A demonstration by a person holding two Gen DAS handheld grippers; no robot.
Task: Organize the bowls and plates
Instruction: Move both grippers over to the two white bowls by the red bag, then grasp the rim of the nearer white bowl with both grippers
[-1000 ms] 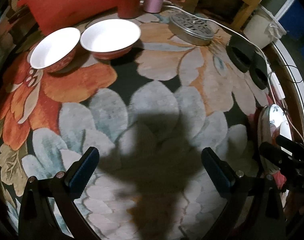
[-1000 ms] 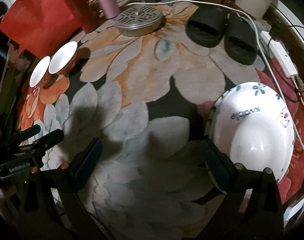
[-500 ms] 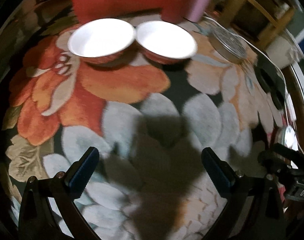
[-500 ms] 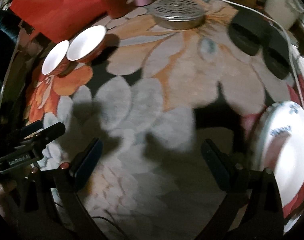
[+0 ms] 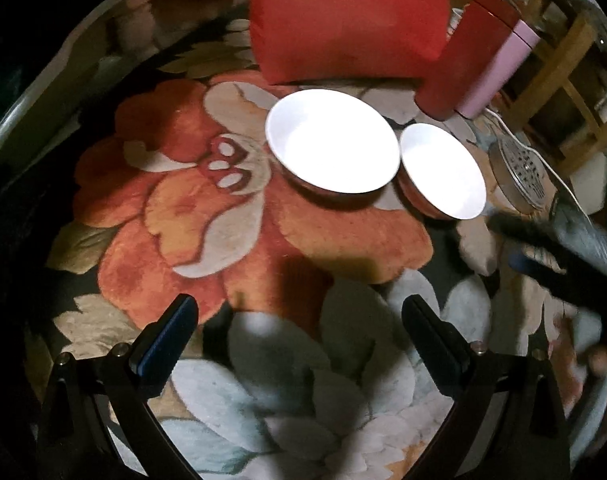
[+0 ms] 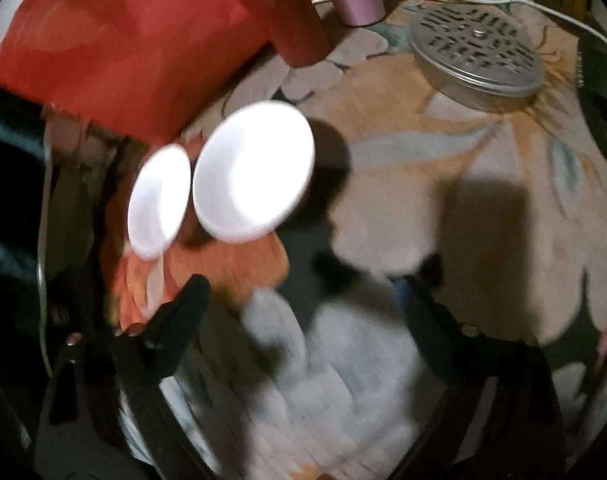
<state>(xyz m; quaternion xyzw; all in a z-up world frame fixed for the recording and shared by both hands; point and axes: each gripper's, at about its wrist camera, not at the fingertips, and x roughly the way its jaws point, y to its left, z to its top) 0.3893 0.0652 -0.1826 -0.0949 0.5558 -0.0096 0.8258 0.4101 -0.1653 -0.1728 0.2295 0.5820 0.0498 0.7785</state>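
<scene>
Both grippers, left gripper [image 5: 299, 336] and right gripper [image 6: 303, 312], gape empty near the touching bowls [image 5: 331, 140]; a hasty approach risks knocking them.

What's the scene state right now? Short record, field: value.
surface: floral rug
bowls: left bowl and right bowl, upright, side by side, empty as far as visible
bowl contact: rims close; touching cannot be told
behind bowls: red bag, red bottle, pink bottle
other: metal lid on the rug, white cable behind it
left gripper: open, nothing between jaws
right gripper: open, jaws have just been closing, nothing between them
plate: not visible in either view
</scene>
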